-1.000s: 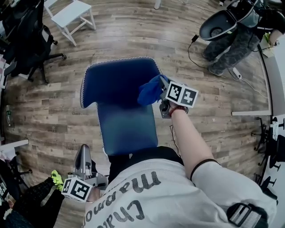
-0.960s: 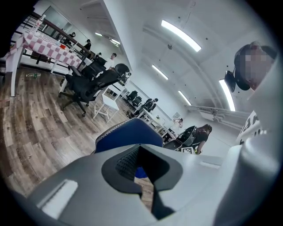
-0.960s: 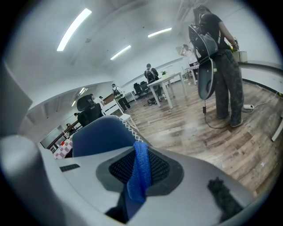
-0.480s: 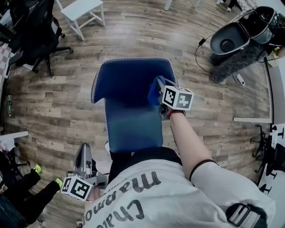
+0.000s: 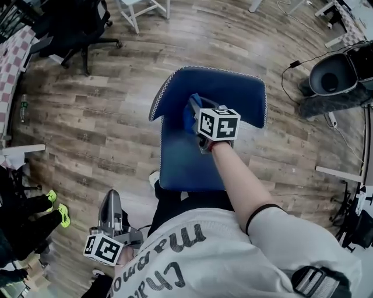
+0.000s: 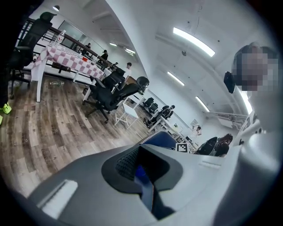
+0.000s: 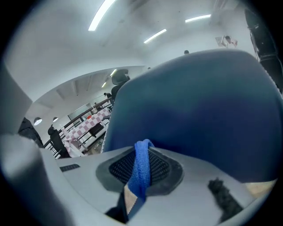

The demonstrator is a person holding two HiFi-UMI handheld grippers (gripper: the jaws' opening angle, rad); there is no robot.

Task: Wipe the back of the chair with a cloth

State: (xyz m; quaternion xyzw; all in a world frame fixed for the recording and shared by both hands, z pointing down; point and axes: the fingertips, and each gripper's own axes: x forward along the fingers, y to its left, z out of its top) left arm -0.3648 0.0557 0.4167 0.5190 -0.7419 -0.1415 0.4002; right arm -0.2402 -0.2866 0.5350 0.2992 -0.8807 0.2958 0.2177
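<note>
The chair [image 5: 213, 93] back stands right against the right gripper [image 5: 195, 115], with no gap ahead of it. Bare wooden floor [image 5: 105, 116] lies open left of the chair. Further out stand a black office chair [image 5: 70, 23], a small white table [image 5: 143, 4], a round bin [image 5: 332, 75] and a cable [image 5: 289, 64]. Green shoes [image 5: 62, 215] stand near the left gripper [image 5: 109, 204].

The person wears a pale grey T-shirt [image 5: 233, 265] with big dark lettering [image 5: 175, 256] across it. A thin dark band edges the short sleeve [image 5: 274, 227]. A dark strap with a buckle [image 5: 317, 282] sits at one shoulder, and the trousers [image 5: 180, 204] are black. The left gripper [image 5: 109, 201] is matte grey with a black-and-white marker cube [image 5: 105, 249]. The right gripper [image 5: 192, 113] carries a matching cube [image 5: 218, 124].
</note>
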